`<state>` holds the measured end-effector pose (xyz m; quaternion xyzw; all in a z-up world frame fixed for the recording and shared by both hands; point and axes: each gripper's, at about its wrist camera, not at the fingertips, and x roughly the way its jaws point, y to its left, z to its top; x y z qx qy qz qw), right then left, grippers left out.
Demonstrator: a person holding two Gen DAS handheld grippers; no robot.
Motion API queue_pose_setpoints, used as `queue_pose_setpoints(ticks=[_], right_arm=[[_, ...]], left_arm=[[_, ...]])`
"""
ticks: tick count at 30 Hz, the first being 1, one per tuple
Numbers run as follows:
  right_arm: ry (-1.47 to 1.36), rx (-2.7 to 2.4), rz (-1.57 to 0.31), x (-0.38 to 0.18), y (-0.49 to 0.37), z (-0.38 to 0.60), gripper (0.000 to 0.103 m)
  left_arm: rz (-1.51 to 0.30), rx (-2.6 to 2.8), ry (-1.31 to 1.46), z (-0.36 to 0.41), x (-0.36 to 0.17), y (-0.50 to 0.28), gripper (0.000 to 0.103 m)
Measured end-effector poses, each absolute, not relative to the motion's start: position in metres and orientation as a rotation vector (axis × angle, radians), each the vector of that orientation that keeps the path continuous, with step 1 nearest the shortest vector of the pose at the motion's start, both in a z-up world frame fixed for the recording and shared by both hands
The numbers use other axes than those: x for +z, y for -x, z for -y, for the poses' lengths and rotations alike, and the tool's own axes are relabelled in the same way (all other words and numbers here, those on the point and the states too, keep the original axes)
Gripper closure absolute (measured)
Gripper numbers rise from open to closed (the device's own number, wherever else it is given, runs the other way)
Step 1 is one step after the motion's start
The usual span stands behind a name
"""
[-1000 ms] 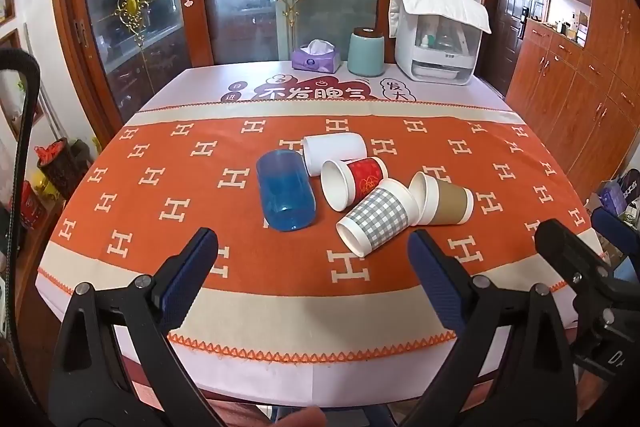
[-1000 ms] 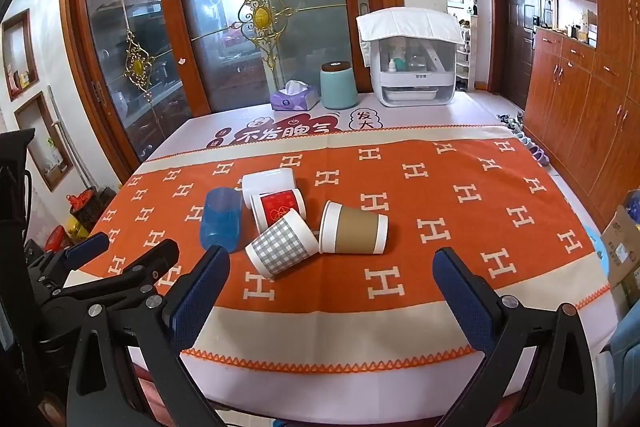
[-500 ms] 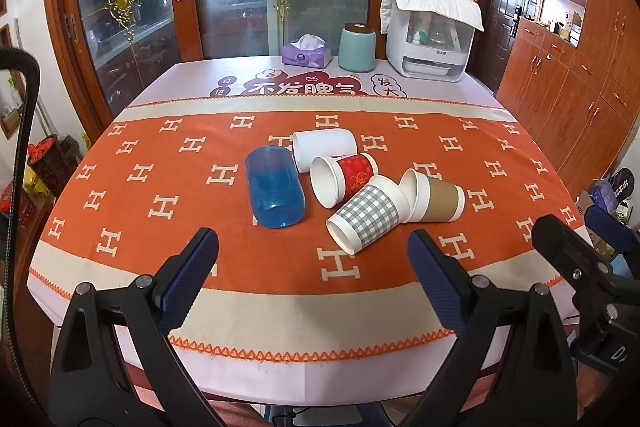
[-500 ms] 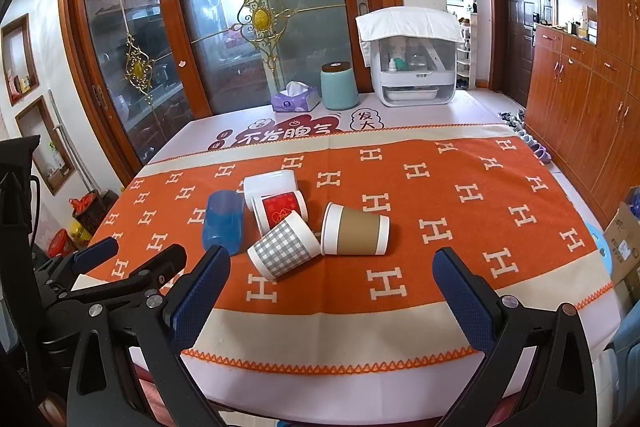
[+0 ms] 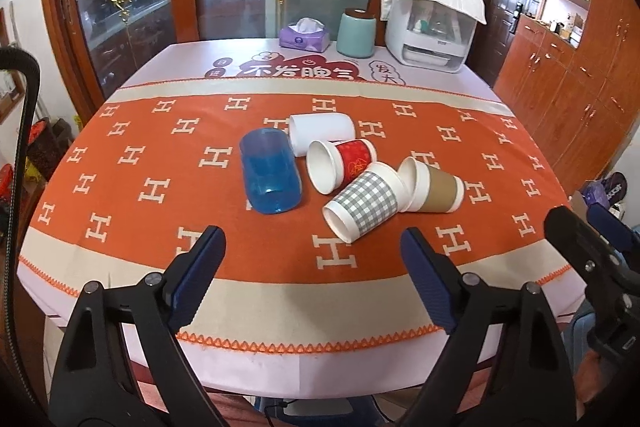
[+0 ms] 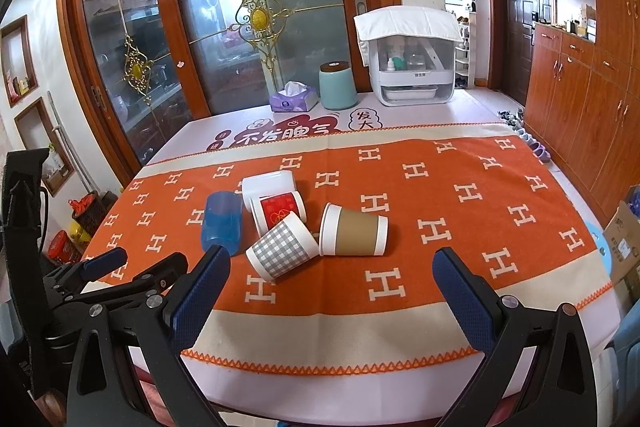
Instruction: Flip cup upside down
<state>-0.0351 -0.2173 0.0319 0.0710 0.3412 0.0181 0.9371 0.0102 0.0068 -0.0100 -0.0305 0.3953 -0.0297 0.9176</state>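
Looking along both sets of fingers, I judge the task has not started: none of the five cups is standing mouth-down, and nothing is held. My left gripper (image 5: 312, 247) hangs above the near edge of the desk (image 5: 280, 307) with its fingers spread wide and empty; my right gripper (image 6: 332, 271) is the same, open and empty, well short of the cups.

All the cups lie on their sides in one cluster on the orange cloth (image 6: 460, 207). The blue plastic cup (image 5: 270, 177) is furthest left, its mouth toward me. Just beside it are the white cup (image 5: 322, 131) and the red cup (image 5: 342, 163), whose open mouth faces left and toward me; the inside looks empty. The grey checked cup (image 5: 366, 203) lies nearest my fingers, and its wider end appears to touch the rim of the brown cup (image 5: 434, 187). I cannot see into the brown, white or checked cups, but nothing has spilled around them.

Everything is left to do: pick a cup, grip its wall, turn it and set it down on its rim. The checked one looks the easiest reach for either gripper.

At the far end stand a tissue box (image 6: 294, 99), a teal canister (image 6: 338, 87) with its lid on, and a white appliance (image 6: 408, 67) with bottles visible behind its window.
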Motion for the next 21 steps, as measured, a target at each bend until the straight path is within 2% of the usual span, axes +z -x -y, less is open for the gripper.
queue_pose_setpoints(ticks=[15,21], right_arm=[[-0.138,0.024,-0.716,0.023,0.027,0.217,0.001],[-0.146,0.028,-0.735,0.018,0.021,0.217,0.004]], left_arm=[[-0.837,-0.037,0.056,-0.012,-0.011,-0.02,0.015],[-0.824,-0.052,0.045,-0.009,-0.008,-0.02,0.015]])
